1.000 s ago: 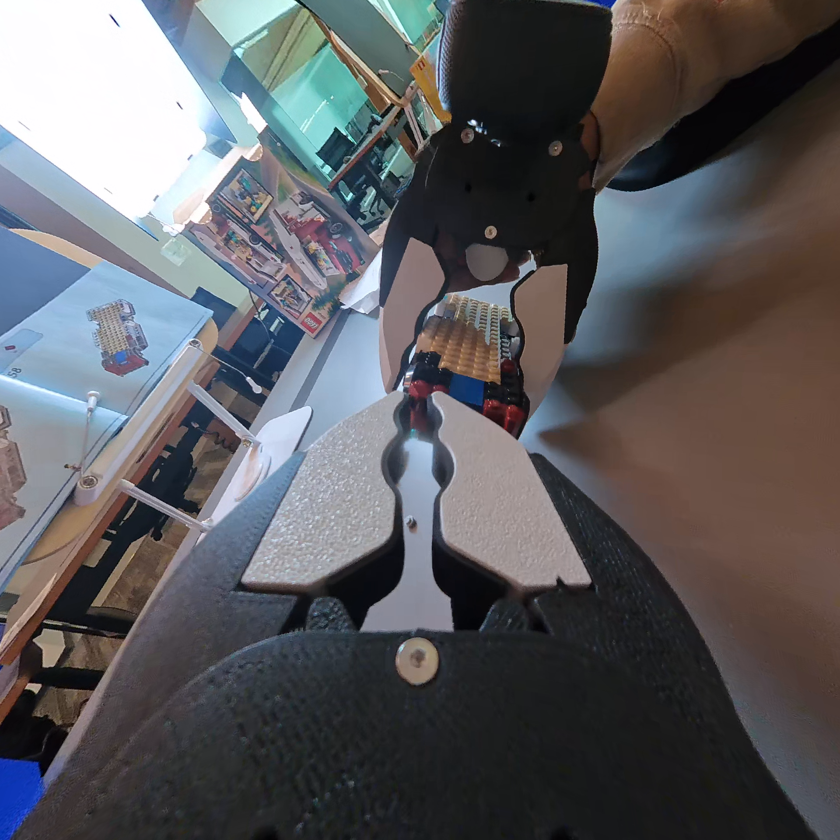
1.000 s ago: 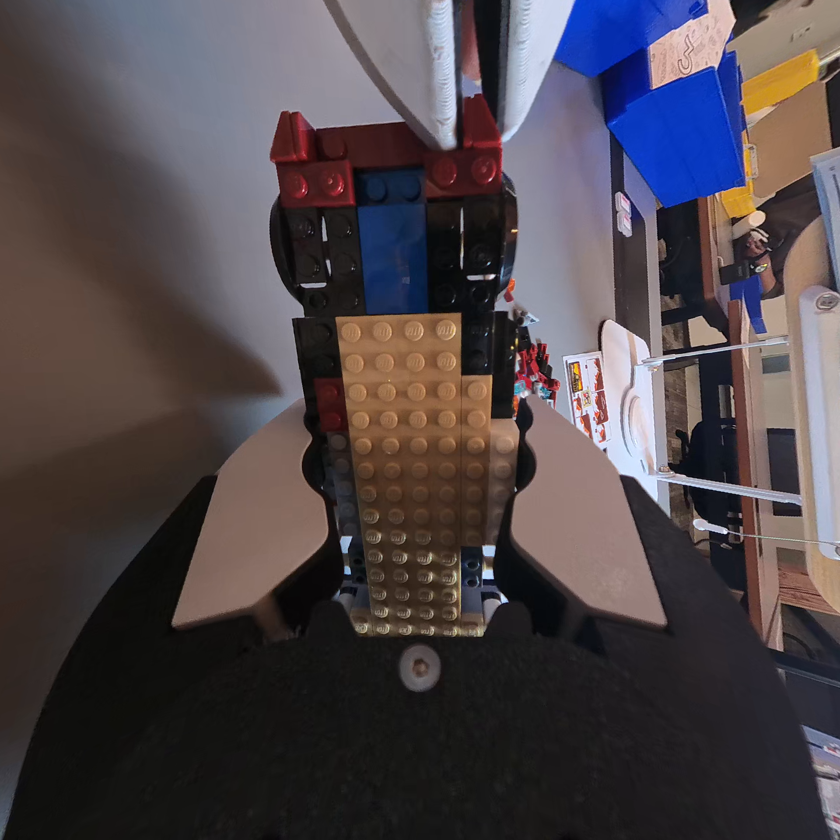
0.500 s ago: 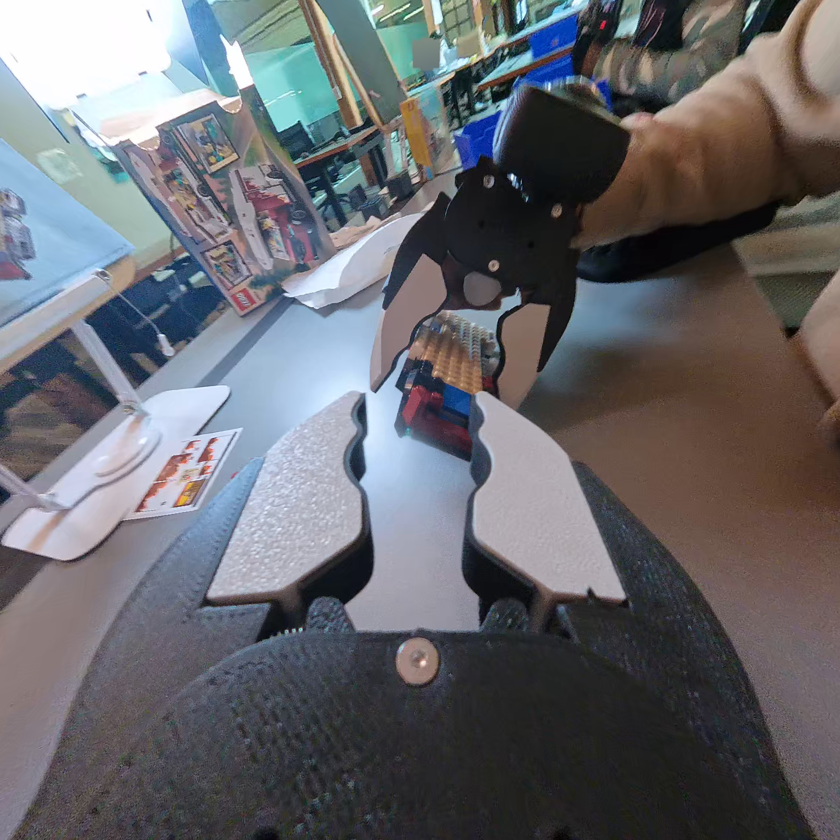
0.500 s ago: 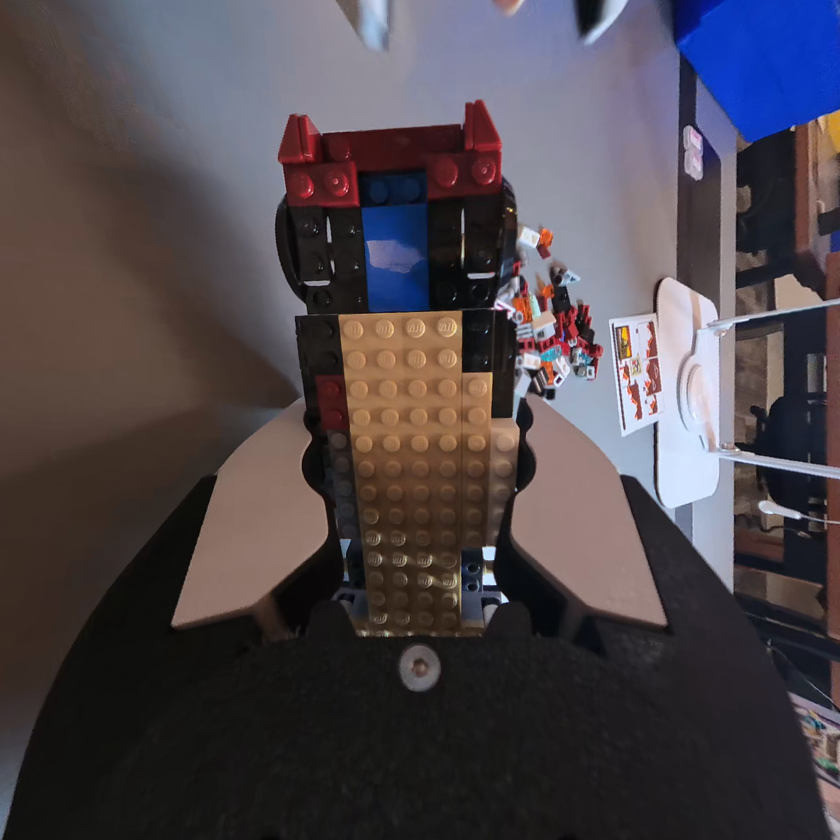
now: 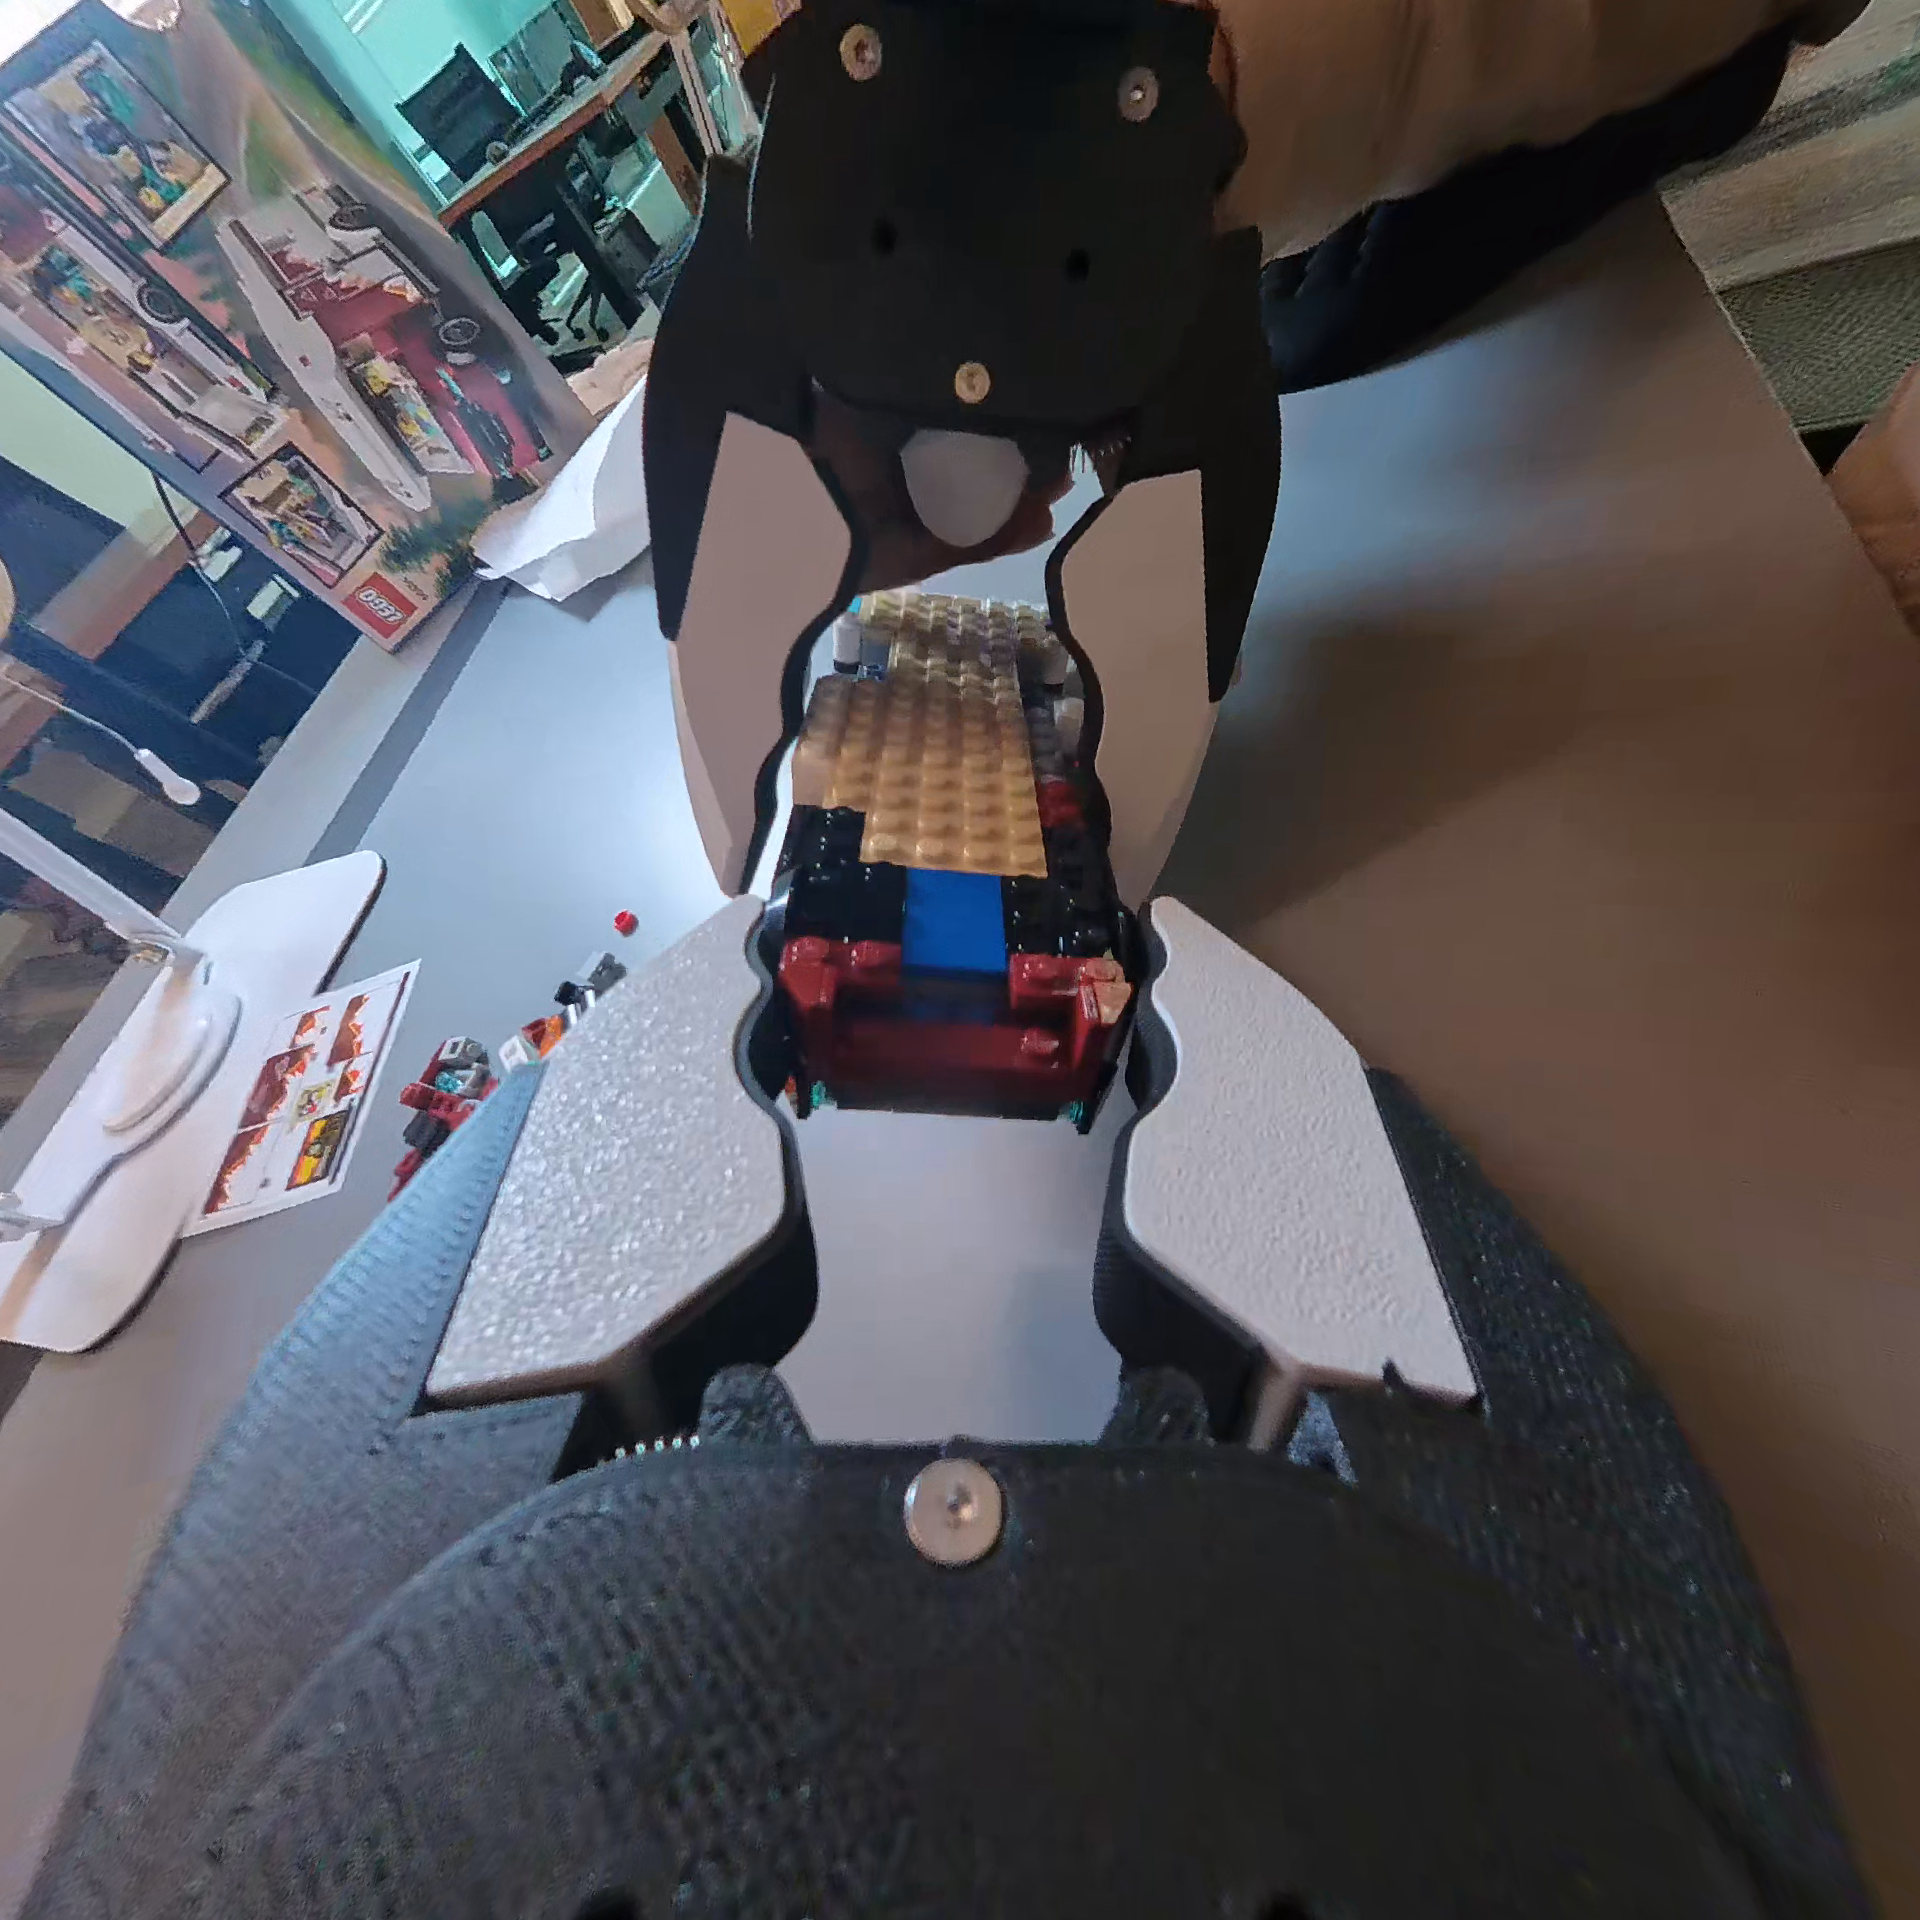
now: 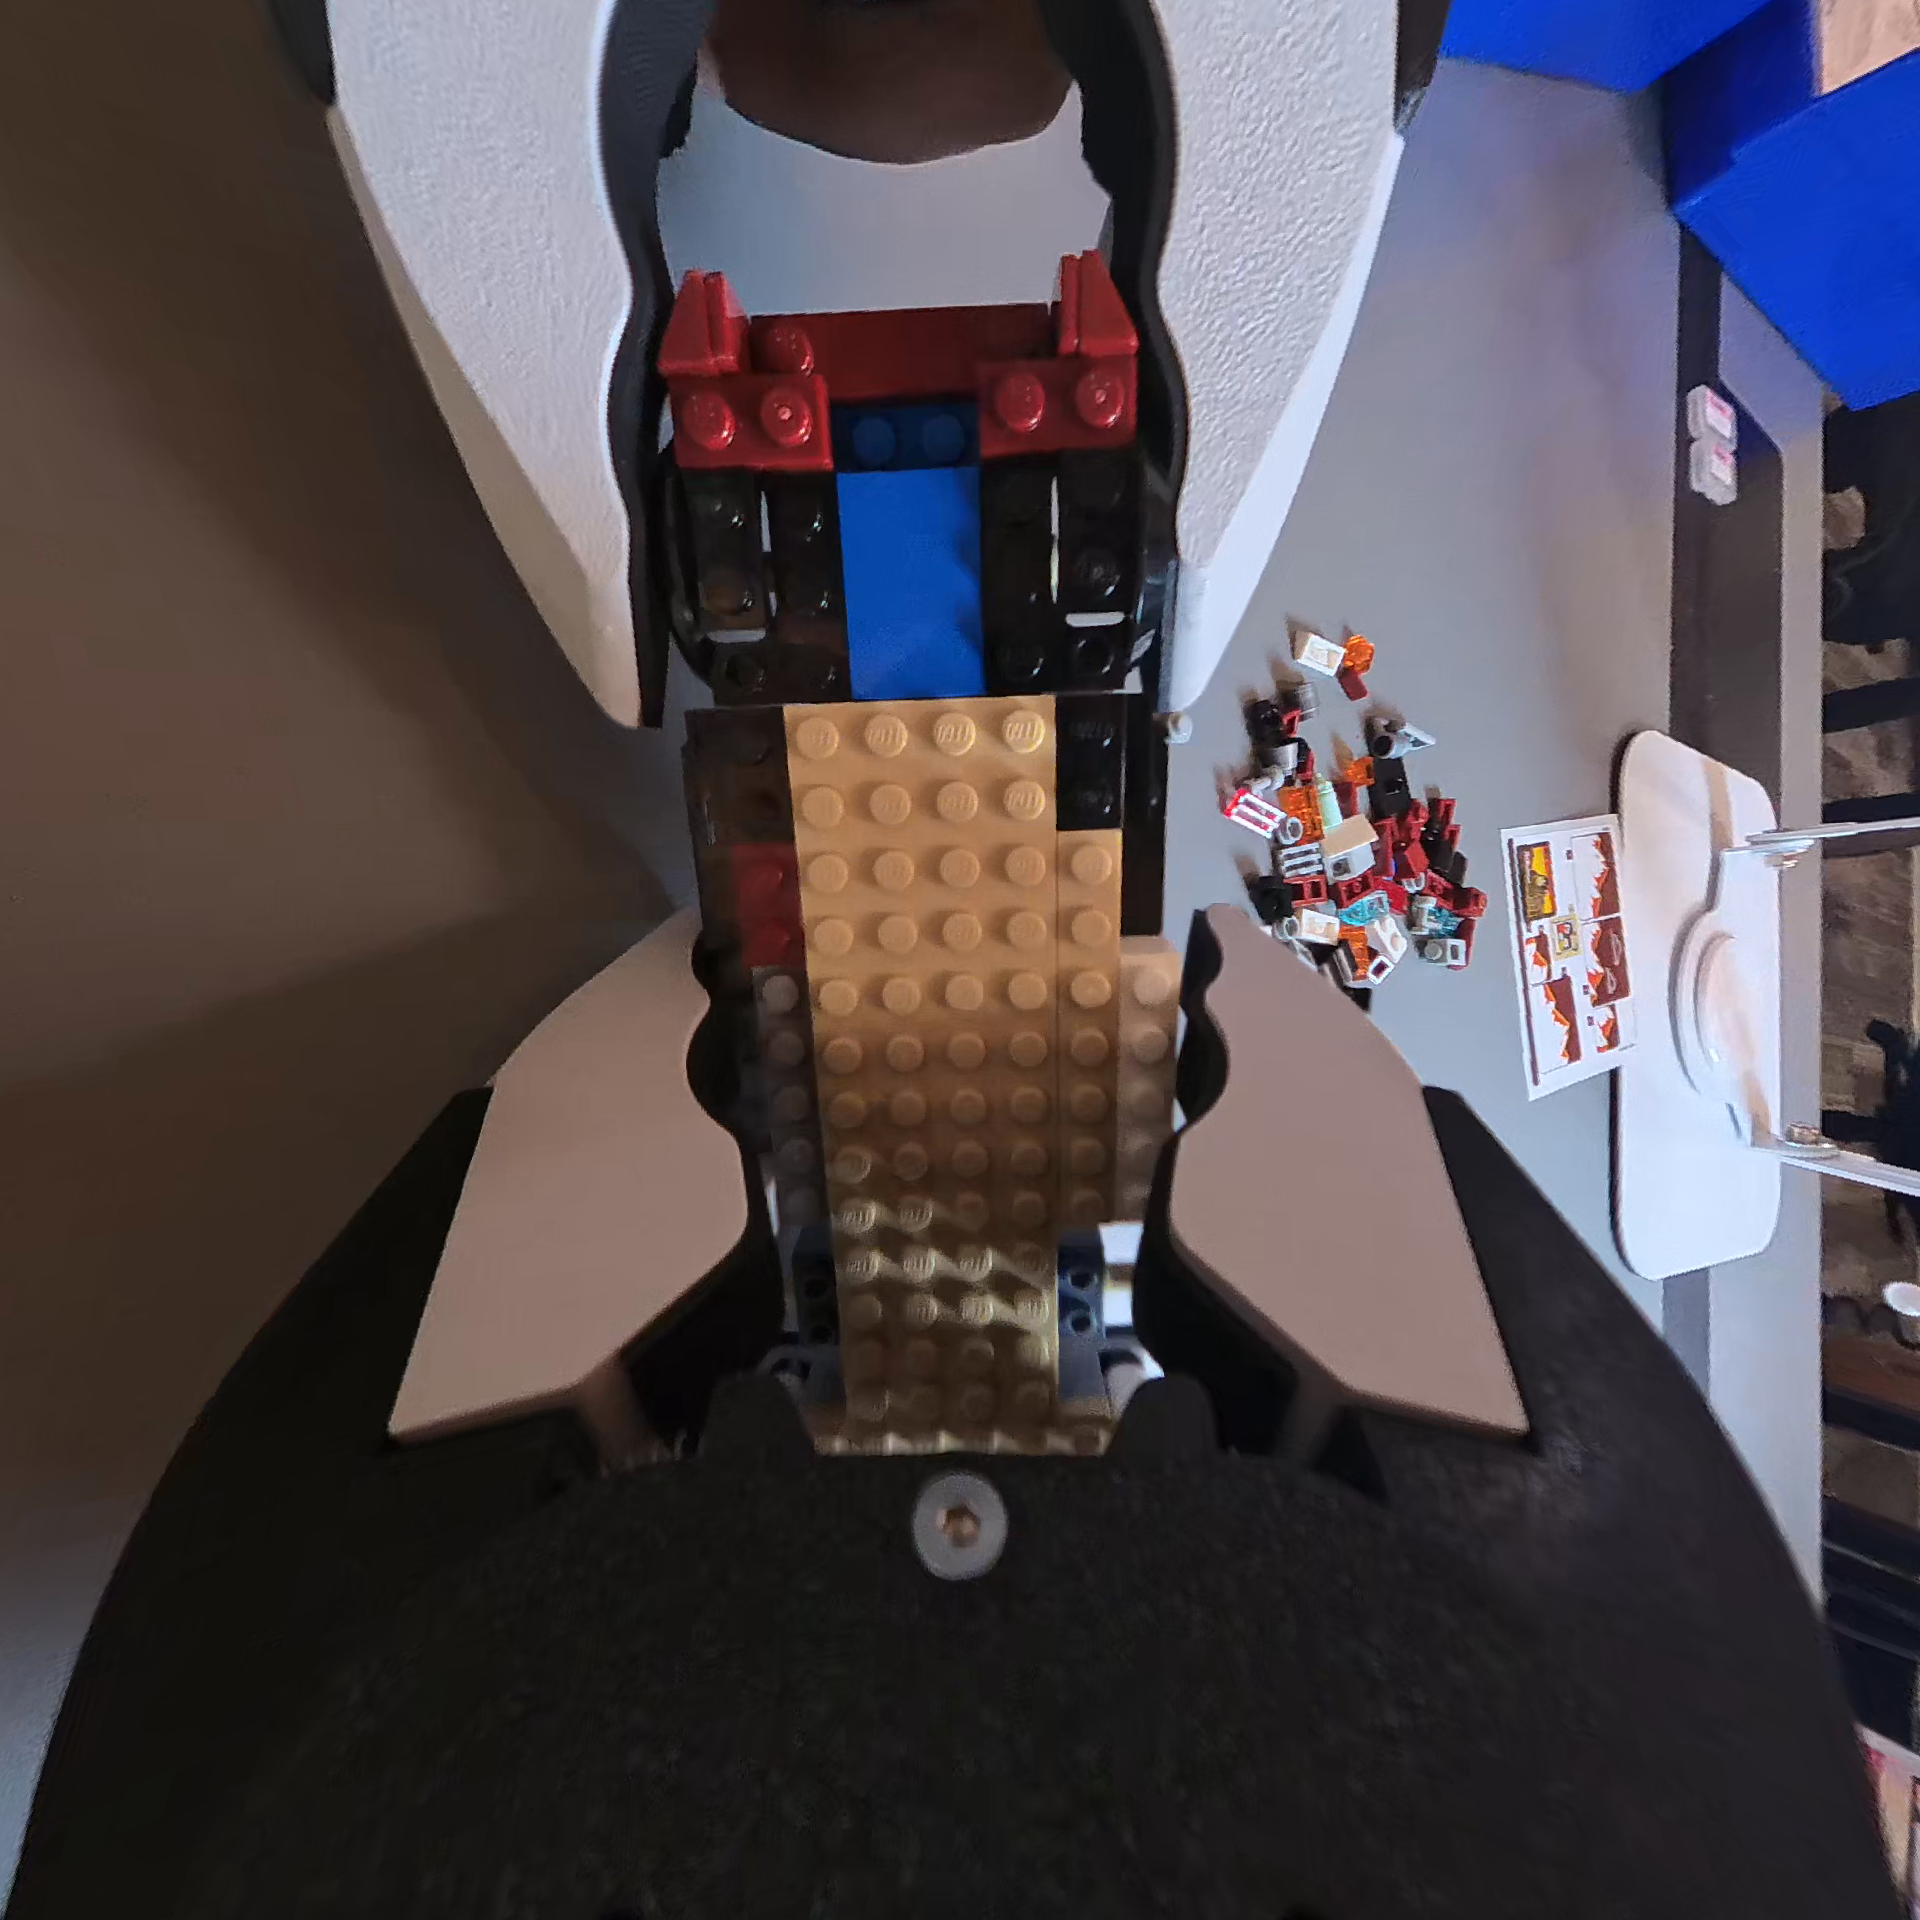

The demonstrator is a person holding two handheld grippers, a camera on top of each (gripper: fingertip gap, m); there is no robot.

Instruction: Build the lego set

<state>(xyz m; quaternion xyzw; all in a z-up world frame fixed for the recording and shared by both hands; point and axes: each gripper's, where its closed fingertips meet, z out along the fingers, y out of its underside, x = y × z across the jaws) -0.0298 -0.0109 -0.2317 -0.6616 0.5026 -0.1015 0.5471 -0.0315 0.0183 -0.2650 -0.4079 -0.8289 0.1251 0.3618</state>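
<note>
My right gripper (image 6: 940,935) is shut on a brick model (image 6: 914,883) of tan studded plates with a black, blue and dark red front end. It holds the model by its tan rear part, above the grey table (image 6: 1455,468). My left gripper (image 5: 951,935) faces it and is open. Its two fingers stand on either side of the dark red front end, close to it. The right wrist view shows the left gripper (image 6: 909,665) straddling that end. The left wrist view shows the right gripper (image 5: 945,831) clamping the model (image 5: 935,790) from behind.
A pile of small loose bricks (image 6: 1351,862) lies on the table beside a printed leaflet (image 6: 1569,956) and a white stand base (image 6: 1694,1018). A picture-covered set box (image 5: 239,312) stands at the far left. Blue bins (image 6: 1818,208) sit at the table's far edge. There is about 5 cm between the tips of the two grippers.
My left gripper was shut at the model's dark red end. It let go, drew back while opening, and has come forward with wide jaws around that end. The right gripper kept its hold.
</note>
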